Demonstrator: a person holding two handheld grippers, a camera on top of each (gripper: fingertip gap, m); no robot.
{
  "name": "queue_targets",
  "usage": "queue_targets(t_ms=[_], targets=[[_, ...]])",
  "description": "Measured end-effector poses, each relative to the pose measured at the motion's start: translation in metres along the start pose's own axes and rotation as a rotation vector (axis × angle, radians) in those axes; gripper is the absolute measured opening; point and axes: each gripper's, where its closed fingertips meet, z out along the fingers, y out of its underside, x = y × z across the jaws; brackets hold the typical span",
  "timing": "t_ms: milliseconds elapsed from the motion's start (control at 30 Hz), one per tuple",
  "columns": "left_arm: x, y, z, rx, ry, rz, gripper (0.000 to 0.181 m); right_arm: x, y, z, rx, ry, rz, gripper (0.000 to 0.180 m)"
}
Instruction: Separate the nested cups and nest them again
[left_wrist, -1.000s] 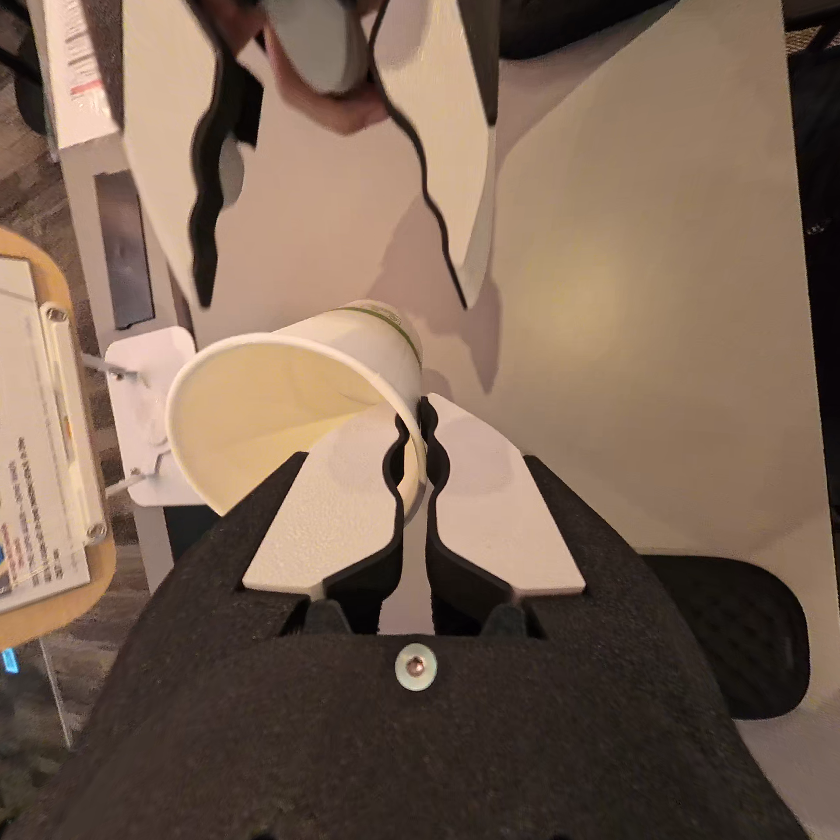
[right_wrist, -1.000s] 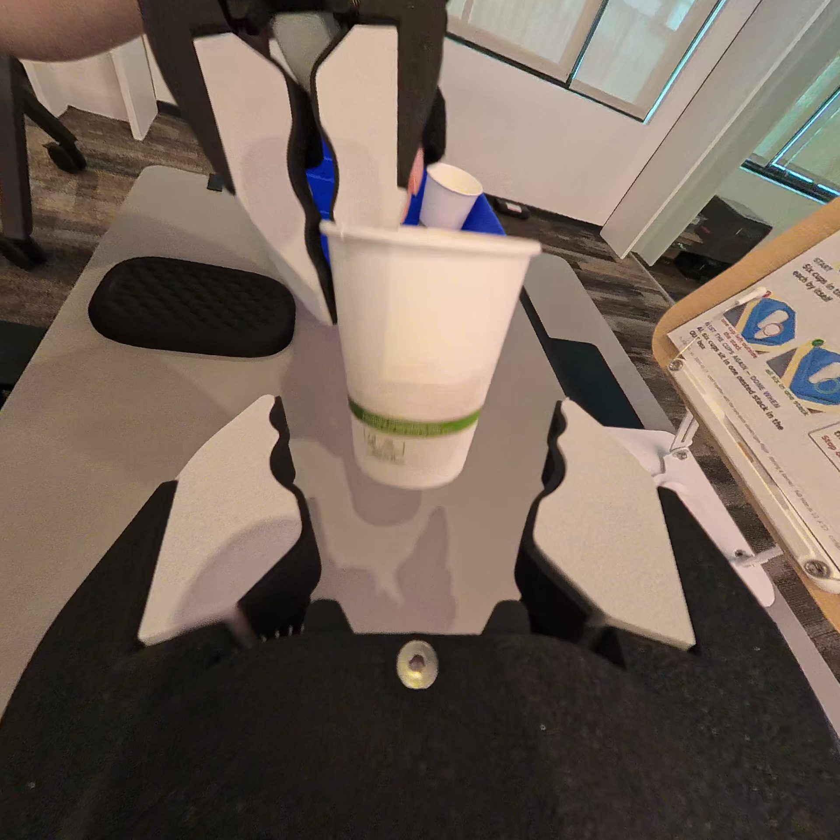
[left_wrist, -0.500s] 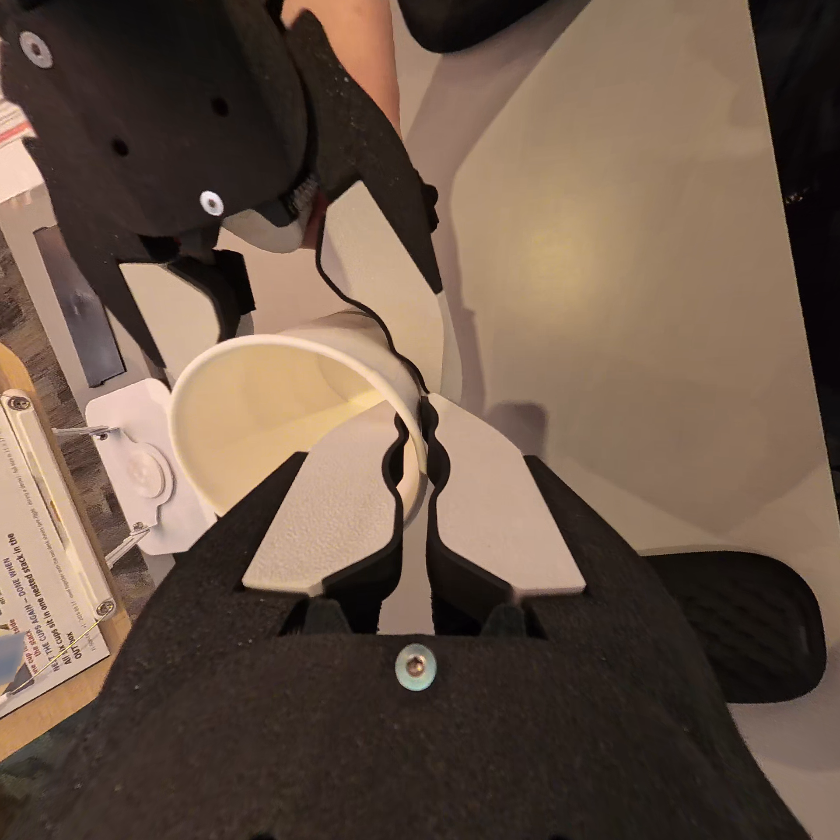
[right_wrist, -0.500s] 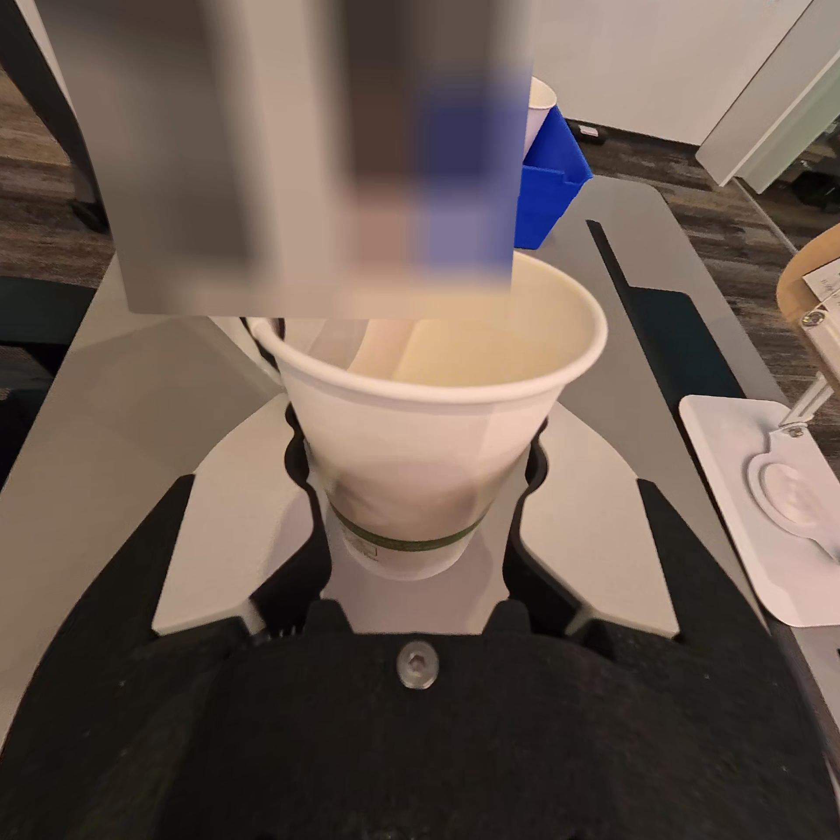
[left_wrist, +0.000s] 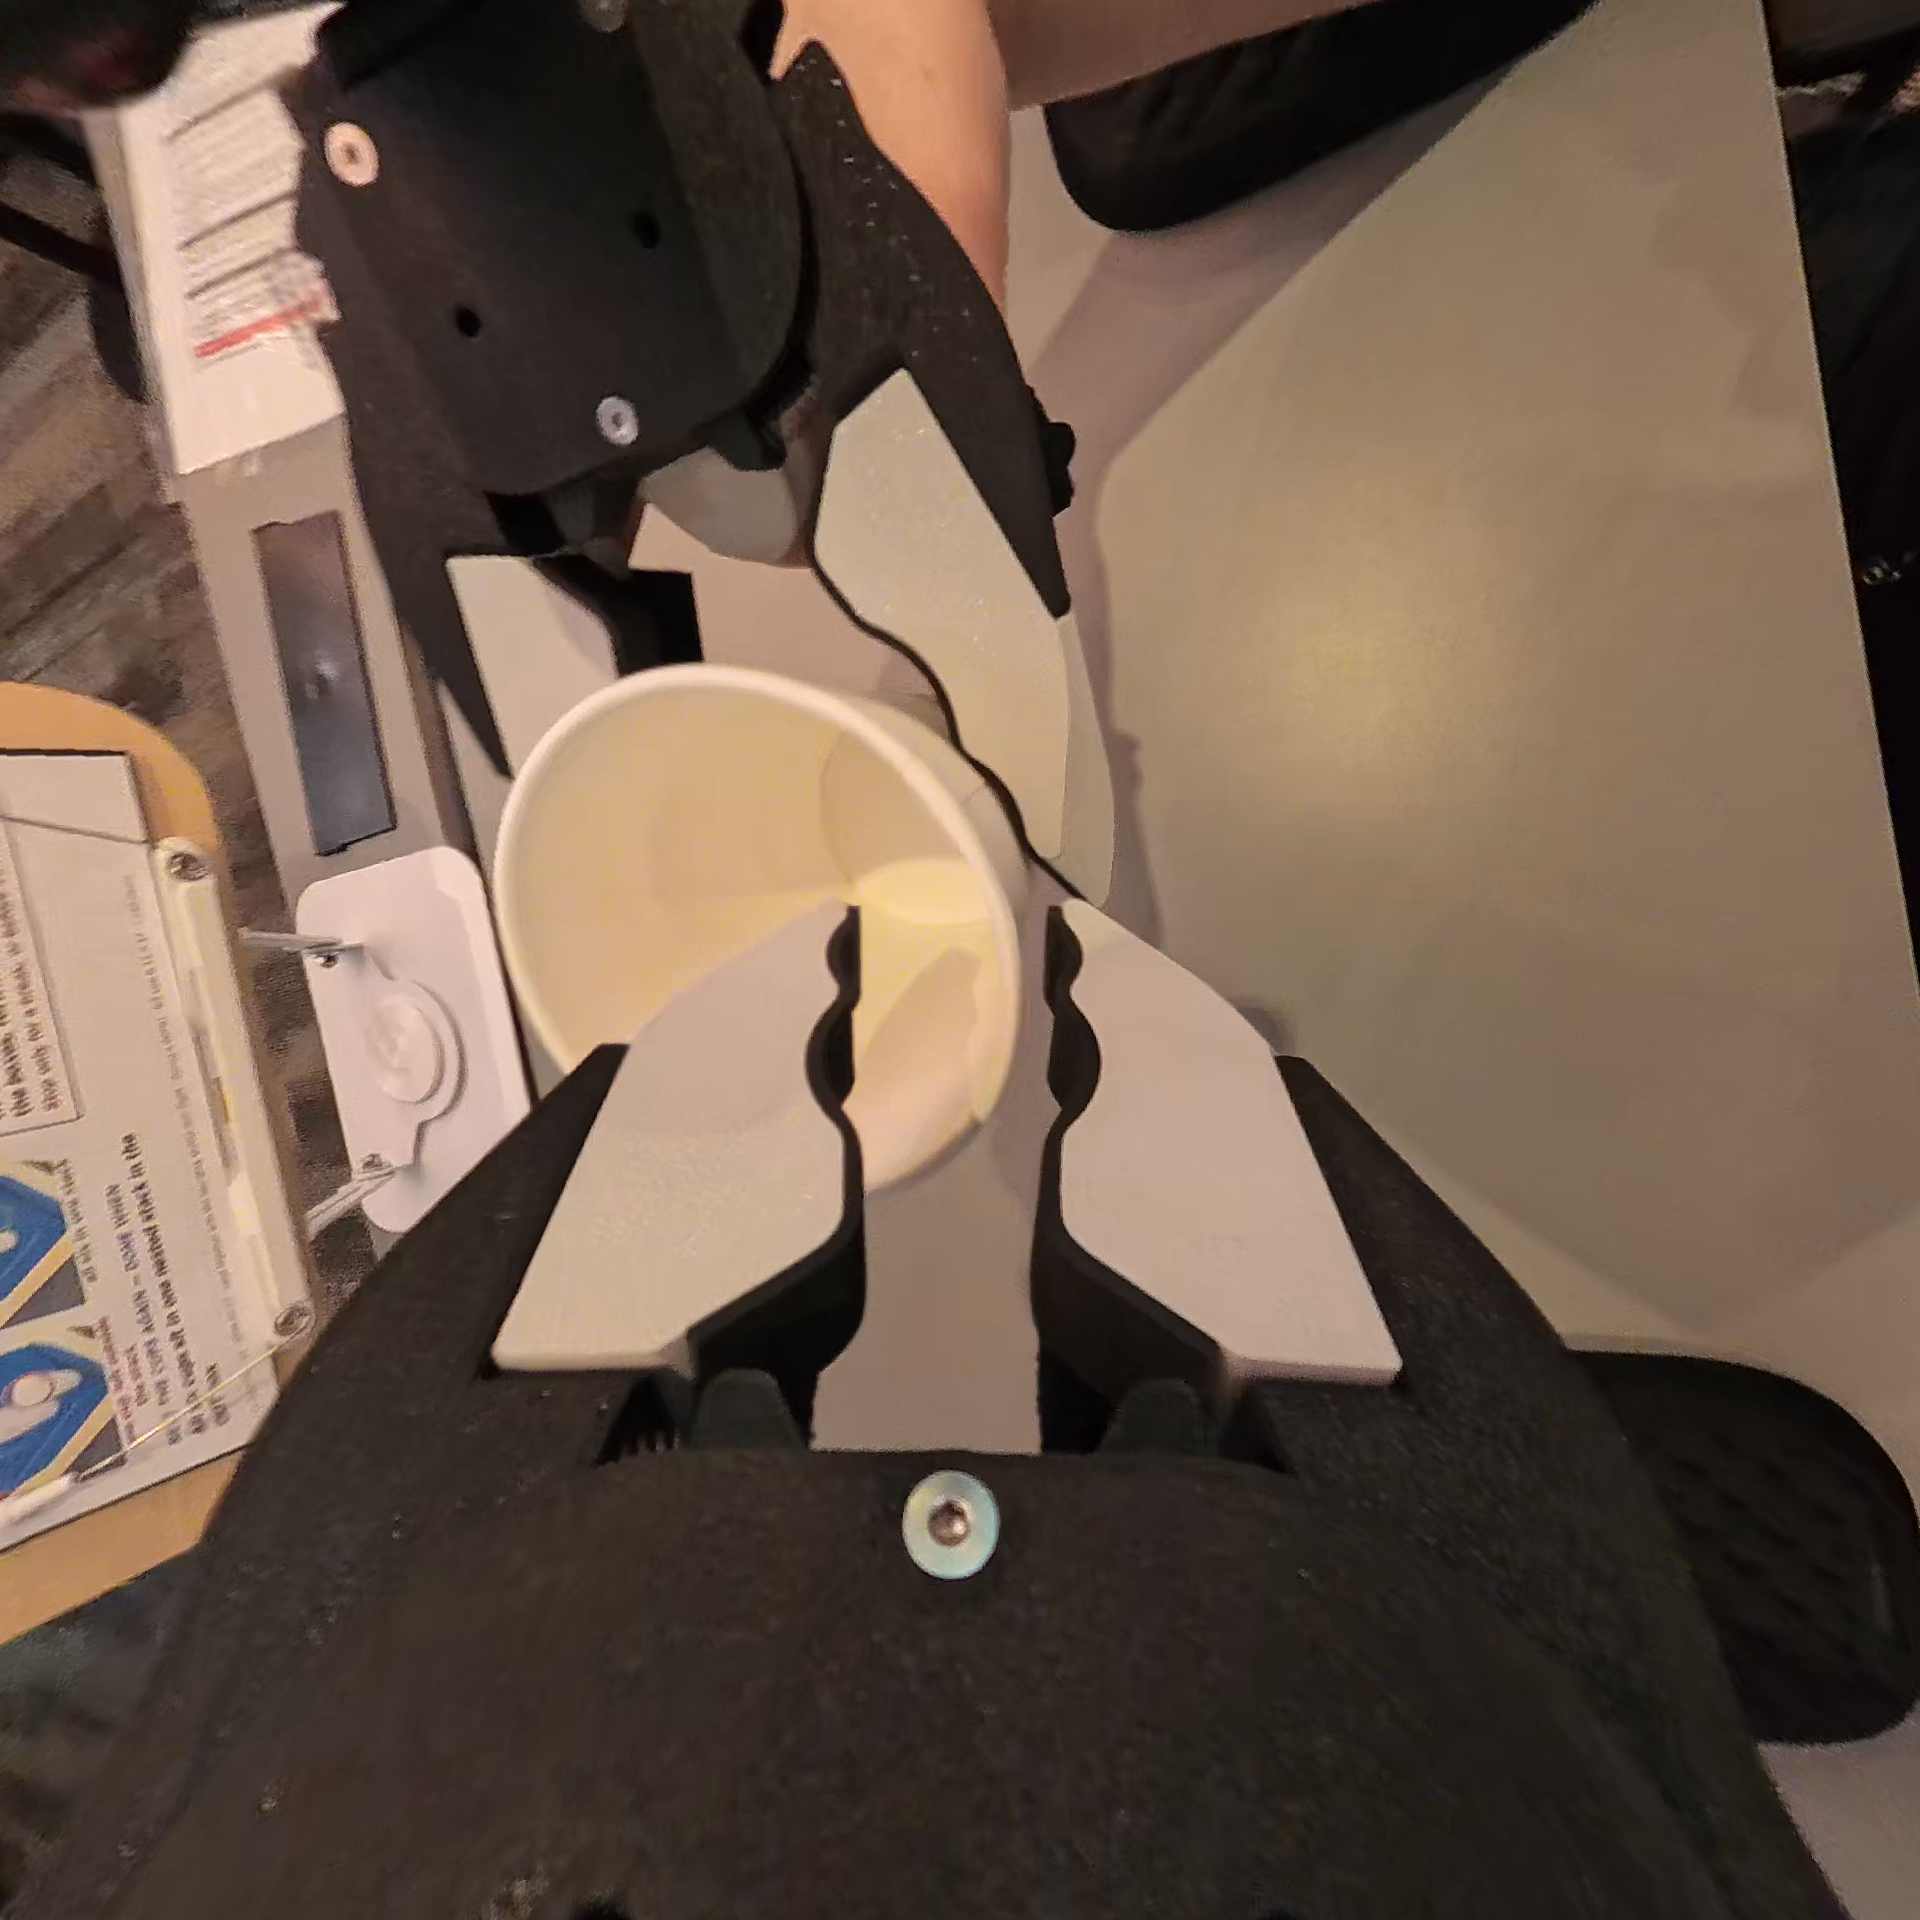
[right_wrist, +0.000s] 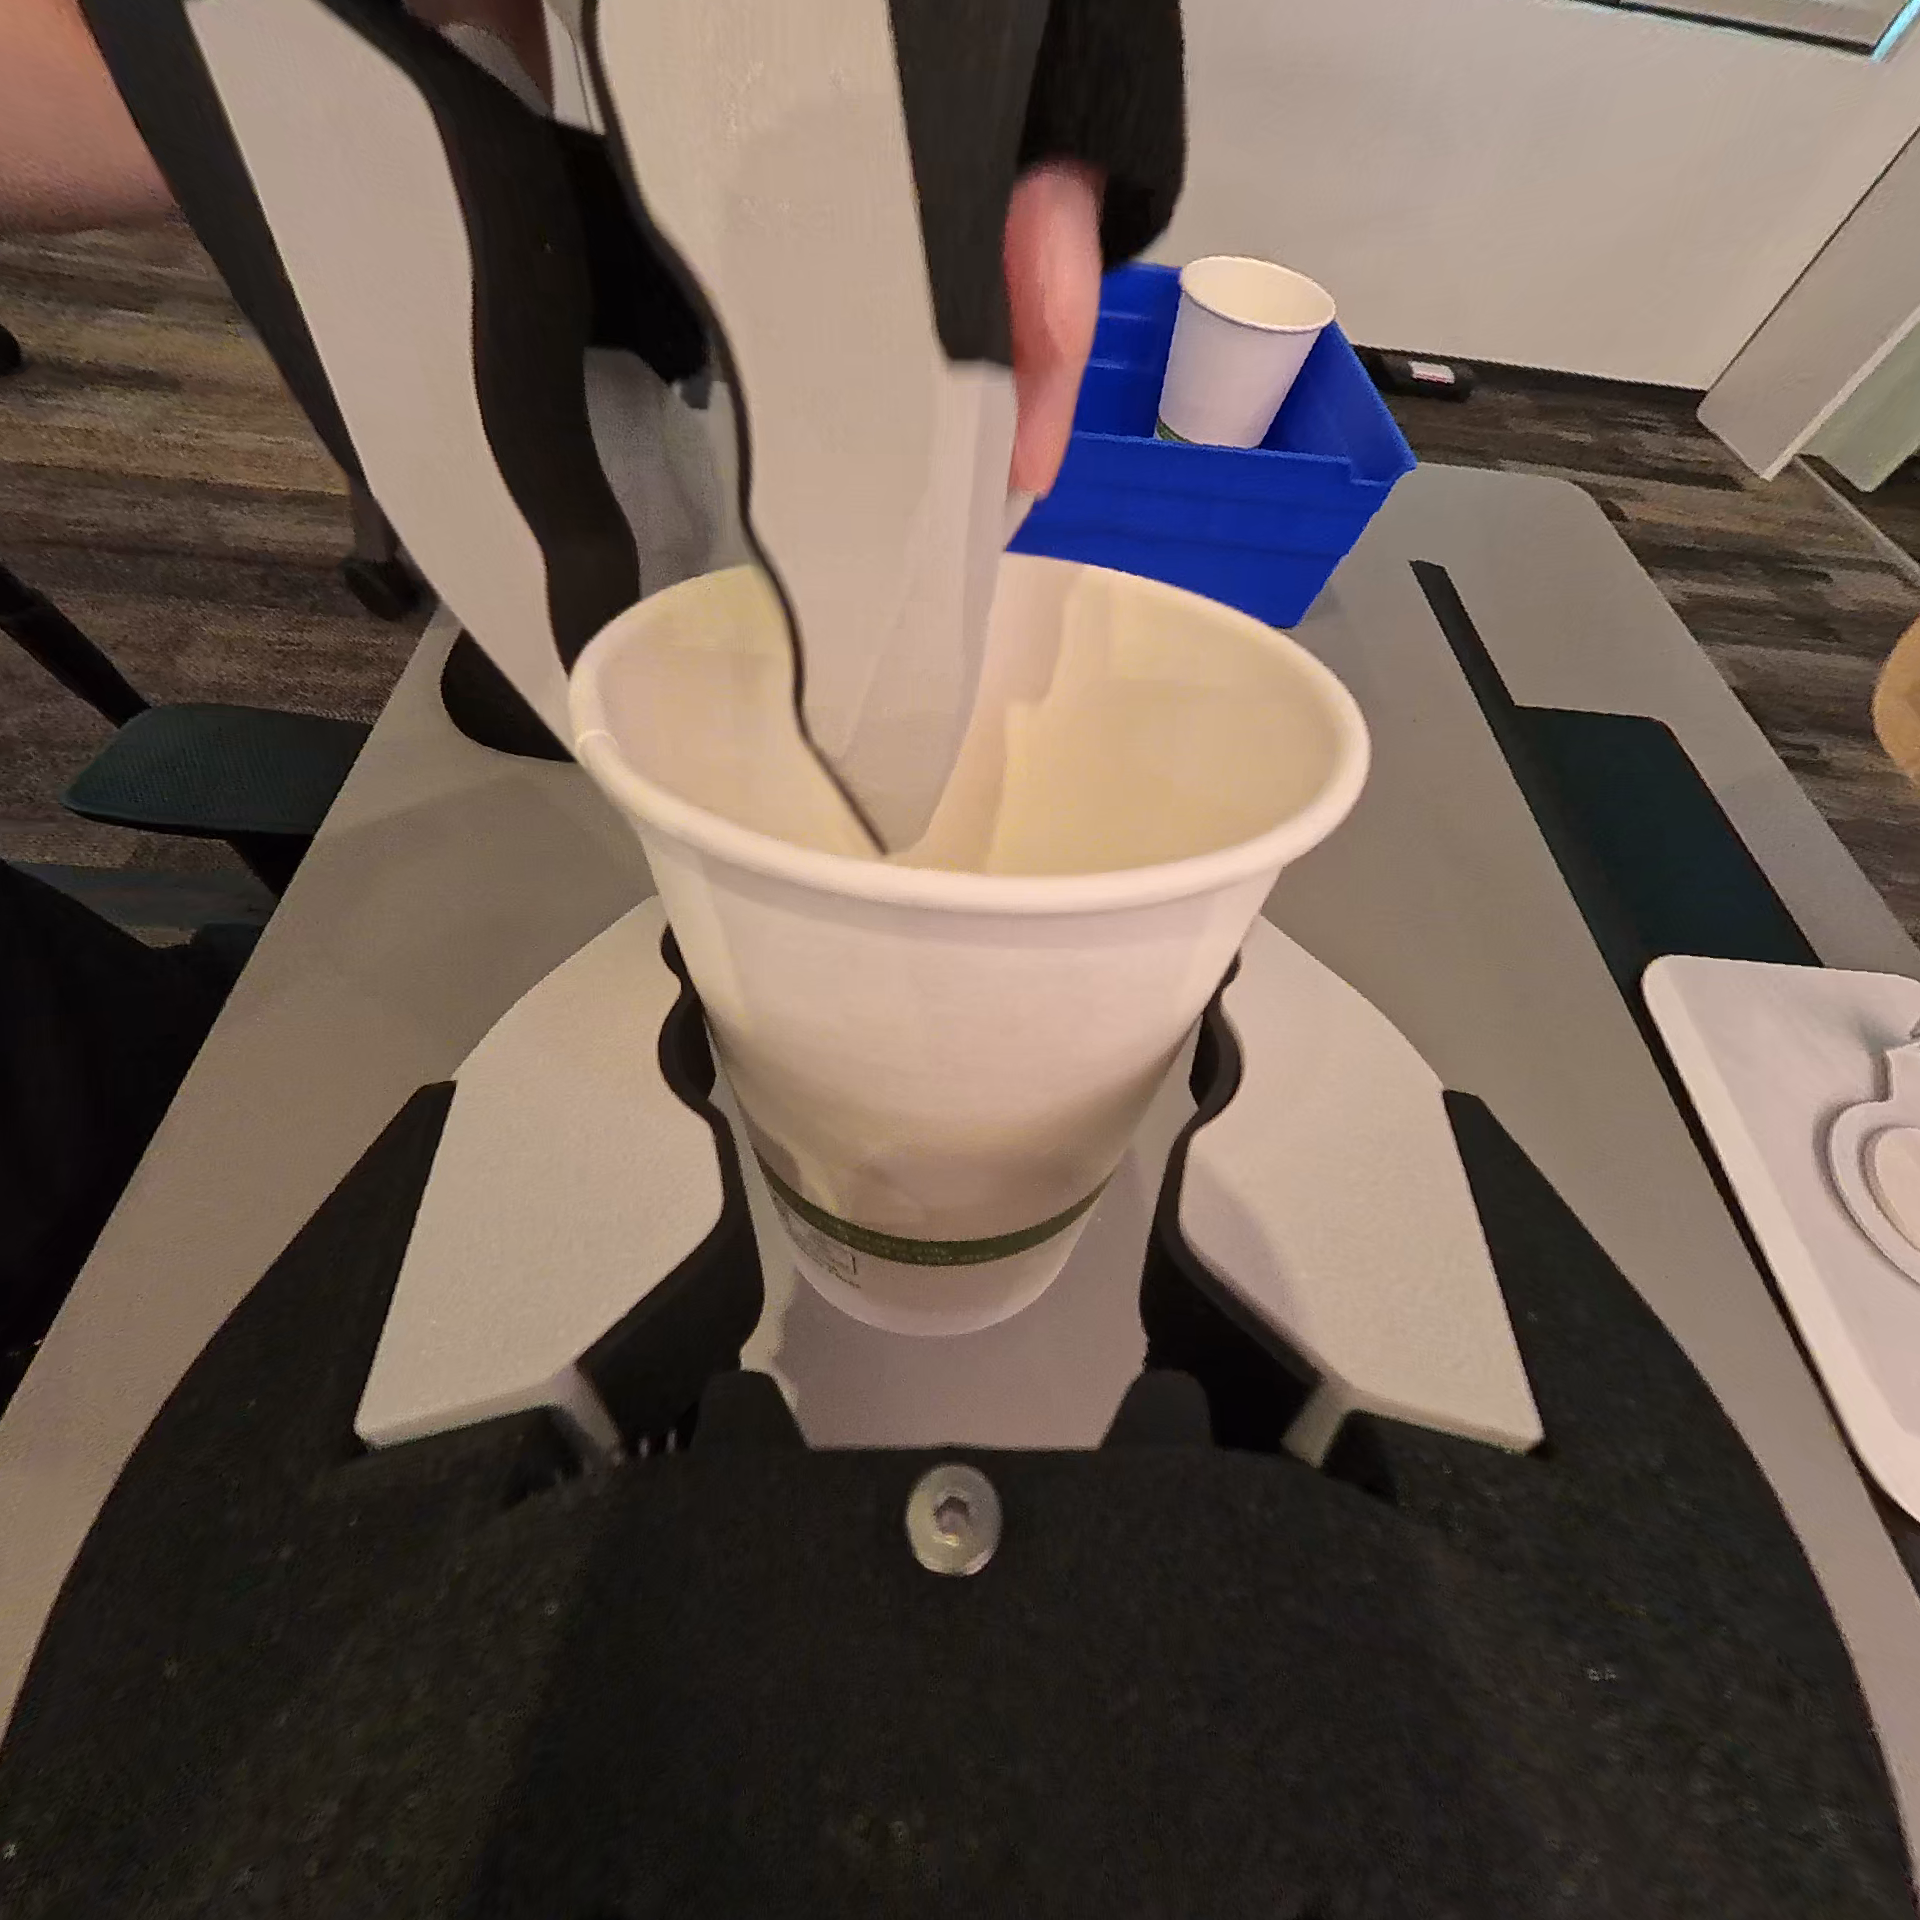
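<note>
— Trouble in this handover: where would it come from?
— From the left gripper. Its jaws stand partly open and grip nothing, but they straddle the rim of the cup, with one finger inside and one outside. If it lifts off at a slant, a finger probably drags the rim and tips or dents the cup.
— And the right gripper?
— It is closed on the cup's lower body, a finger pressing each side, and holds it upright over the middle of the table. Paper walls give, so a harder squeeze could crush it and a looser one could let it slip.
— Room to move?
— Plenty straight up. The blue bin with the second cup sits at the far edge, well apart. The white plate lies by the right edge, and the black pad lies near the left one.
</note>
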Motion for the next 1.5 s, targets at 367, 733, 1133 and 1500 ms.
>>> queue_targets(t_ms=[367,733,1133,1500], targets=[[-0.027,0.017,-0.070,0.304,-0.190,-0.271,0.038,0.087,0.006,-0.136,0.050,0.423,0.064,0.091],[-0.014,0.055,-0.084,0.322,-0.232,-0.374,0.037,0.110,0.135,-0.481,0.248,1.507,0.388,0.091],[-0.011,0.050,-0.078,0.292,-0.218,-0.344,0.037,0.120,0.205,-0.477,0.234,1.453,0.541,0.091],[-0.009,0.048,-0.078,0.277,-0.216,-0.332,0.036,0.123,0.225,-0.466,0.213,1.402,0.570,0.091]])
